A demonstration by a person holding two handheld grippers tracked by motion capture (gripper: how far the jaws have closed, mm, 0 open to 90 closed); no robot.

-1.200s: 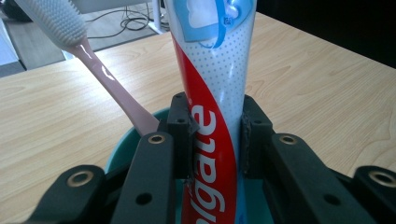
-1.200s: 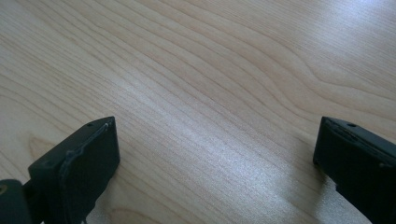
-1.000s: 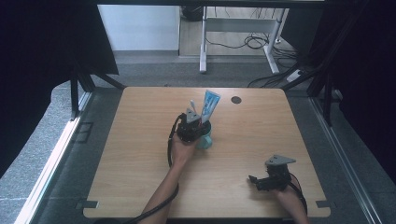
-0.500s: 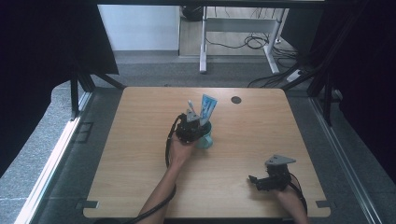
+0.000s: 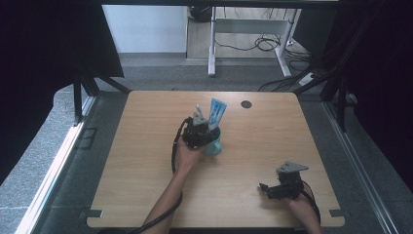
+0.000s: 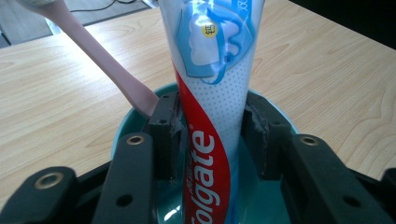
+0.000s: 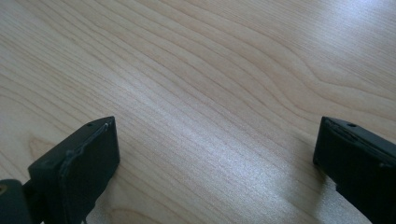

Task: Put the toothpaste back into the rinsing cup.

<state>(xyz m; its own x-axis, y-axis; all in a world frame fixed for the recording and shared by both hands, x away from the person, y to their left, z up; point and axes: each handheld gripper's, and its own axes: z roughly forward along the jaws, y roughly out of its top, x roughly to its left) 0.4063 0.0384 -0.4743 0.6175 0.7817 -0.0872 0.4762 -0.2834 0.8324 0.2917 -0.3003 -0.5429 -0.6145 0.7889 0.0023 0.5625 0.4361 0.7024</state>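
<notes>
Teal cup (image 6: 122, 126) mid-table is already holding the toothbrush (image 6: 112, 70), and I'm lowering the toothpaste tube (image 6: 212, 93), left gripper (image 6: 212, 135) clamping it, right gripper (image 7: 215, 158) idling wide open; releasing seems left.

Overhead frontal; gripper views close on table (image 5: 146, 146).

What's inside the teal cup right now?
The teal cup holds a Colgate toothpaste tube standing upright, with the left gripper closed on it, and a pink toothbrush handle leaning on the rim. The cup's bottom is hidden by the jaws.
</notes>
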